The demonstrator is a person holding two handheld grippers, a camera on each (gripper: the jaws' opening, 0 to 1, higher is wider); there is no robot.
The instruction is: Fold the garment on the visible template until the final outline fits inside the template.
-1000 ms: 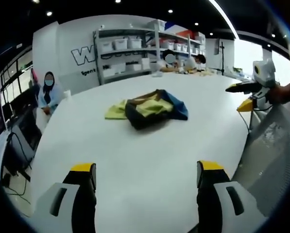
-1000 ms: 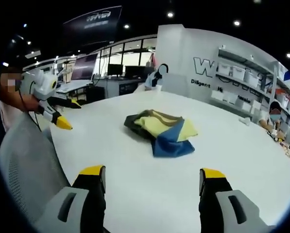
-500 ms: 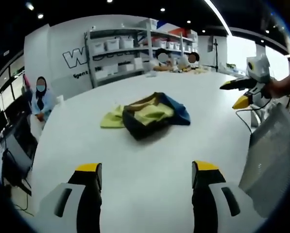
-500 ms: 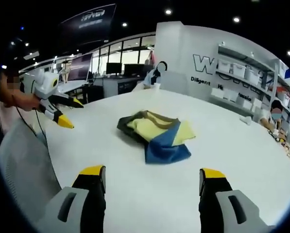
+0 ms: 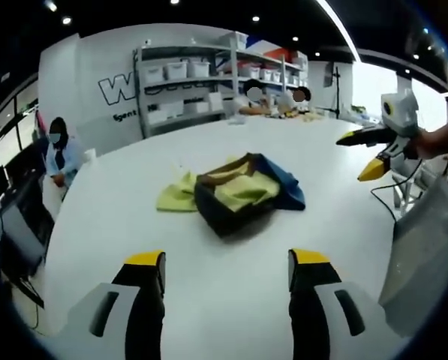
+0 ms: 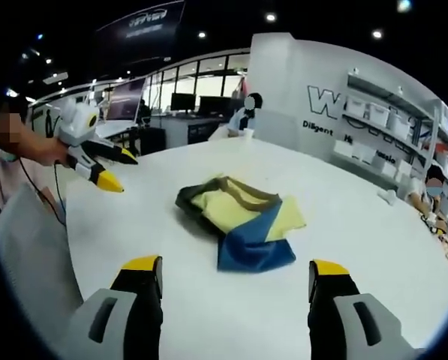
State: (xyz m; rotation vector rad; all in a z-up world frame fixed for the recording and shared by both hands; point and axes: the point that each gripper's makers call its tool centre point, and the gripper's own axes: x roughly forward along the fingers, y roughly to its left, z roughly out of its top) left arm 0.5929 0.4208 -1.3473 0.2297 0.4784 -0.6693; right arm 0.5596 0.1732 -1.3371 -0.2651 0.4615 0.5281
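A: Judging by the slack folds, the garment (image 5: pixel 239 193) is soft, light cloth. It lies in a crumpled heap near the middle of the white bench (image 5: pixel 208 262), well ahead of both grippers and touched by neither.

B: Where would you take hold?

A: At an edge, not in the heap. In the right gripper view the blue panel (image 6: pixel 254 241) spreads toward the camera and looks like a single flat layer, so its near corner seems the easiest pinch. In the left gripper view a yellow flap (image 5: pixel 175 198) sticks out flat to one side, which is another fair spot. Cloth this limp will sag and drag, so I'd expect it to need both grippers at once, on two separate corners.

B: And the grippers?

A: The left gripper (image 5: pixel 227 261) has its yellow-tipped jaws wide apart with nothing between them, low over the bench. The right gripper (image 6: pixel 235 268) is likewise spread and empty. Each also shows in the other's view, held up off to the side with its jaws parted.

B: What can't you make out?

A: I see no template outline on the bench; it may be under the heap or too faint to tell. What kind of garment it is isn't clear either: dark, yellow and blue parts are bunched together, and sleeves or a collar are lost in the folds. A grey chair back (image 6: pixel 28 262) cuts off part of the near bench edge.
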